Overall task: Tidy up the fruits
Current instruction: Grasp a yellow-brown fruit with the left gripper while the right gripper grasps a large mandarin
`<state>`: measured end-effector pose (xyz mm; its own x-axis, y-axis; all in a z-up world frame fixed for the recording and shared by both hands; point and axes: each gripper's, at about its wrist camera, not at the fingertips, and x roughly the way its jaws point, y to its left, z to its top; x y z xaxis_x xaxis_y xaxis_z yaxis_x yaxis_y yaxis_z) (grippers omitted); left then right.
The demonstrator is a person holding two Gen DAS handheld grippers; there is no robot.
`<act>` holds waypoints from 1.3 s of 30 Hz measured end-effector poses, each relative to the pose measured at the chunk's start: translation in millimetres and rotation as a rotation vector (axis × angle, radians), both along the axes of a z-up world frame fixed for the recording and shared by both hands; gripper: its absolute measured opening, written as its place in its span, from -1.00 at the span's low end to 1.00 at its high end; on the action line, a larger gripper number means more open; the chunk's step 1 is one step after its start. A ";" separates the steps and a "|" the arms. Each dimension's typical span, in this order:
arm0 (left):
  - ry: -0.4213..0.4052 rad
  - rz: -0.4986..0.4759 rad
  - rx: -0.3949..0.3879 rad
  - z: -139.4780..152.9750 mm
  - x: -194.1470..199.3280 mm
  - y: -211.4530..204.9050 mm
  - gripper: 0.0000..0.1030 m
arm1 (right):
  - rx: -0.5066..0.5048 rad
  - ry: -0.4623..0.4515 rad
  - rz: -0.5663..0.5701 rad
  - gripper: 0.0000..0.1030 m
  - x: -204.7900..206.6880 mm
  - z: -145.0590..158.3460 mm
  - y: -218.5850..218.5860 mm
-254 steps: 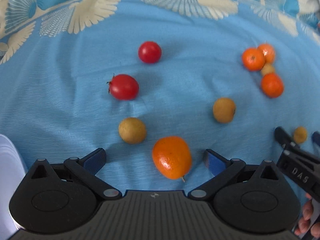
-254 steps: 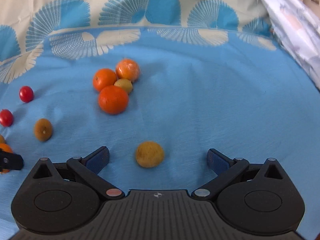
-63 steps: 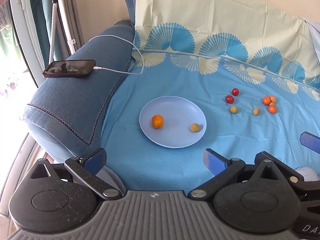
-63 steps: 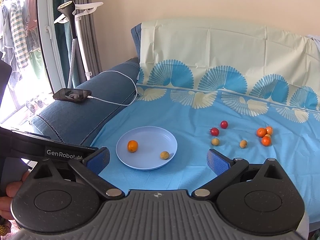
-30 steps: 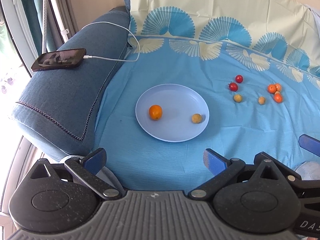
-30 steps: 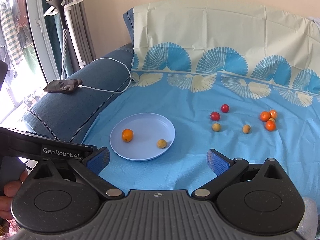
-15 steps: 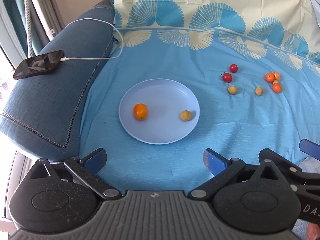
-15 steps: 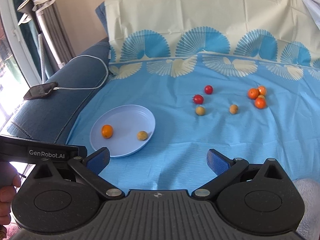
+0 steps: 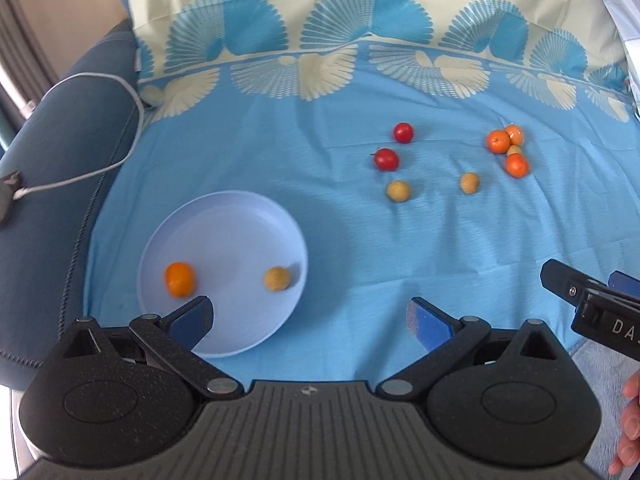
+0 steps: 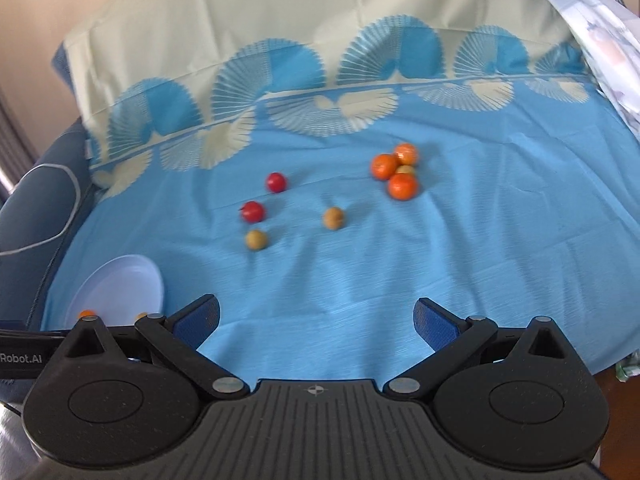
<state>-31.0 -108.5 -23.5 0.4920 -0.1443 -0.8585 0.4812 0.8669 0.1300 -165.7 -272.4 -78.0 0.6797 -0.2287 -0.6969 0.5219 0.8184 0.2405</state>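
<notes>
Left gripper (image 9: pixel 308 318): fingers spread, holding nothing.
Right gripper (image 10: pixel 316 320): fingers spread, partly hiding the pale blue round plate (image 10: pixel 120 276).

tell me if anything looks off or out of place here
Nothing looks damaged or spilled. The plate sits flat with one orange and one tan fruit on it. Still loose on the blue cloth: two red fruits, two tan ones and a cluster of oranges.
</notes>
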 end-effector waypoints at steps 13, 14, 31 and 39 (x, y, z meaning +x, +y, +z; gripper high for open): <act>0.080 -0.016 0.041 -70.7 63.1 -90.7 0.99 | 0.011 0.046 -0.100 0.98 27.7 -43.7 -86.9; 0.084 -0.009 0.039 -76.7 70.3 -94.2 0.99 | 0.005 0.045 -0.110 0.98 31.7 -47.3 -94.2; 0.132 -0.001 0.026 -157.3 162.2 -148.5 1.00 | -0.174 0.083 -0.061 0.98 150.4 -125.1 -171.0; 0.135 0.000 0.016 -157.5 161.1 -148.1 1.00 | -0.220 0.087 -0.029 0.99 161.6 -137.8 -167.7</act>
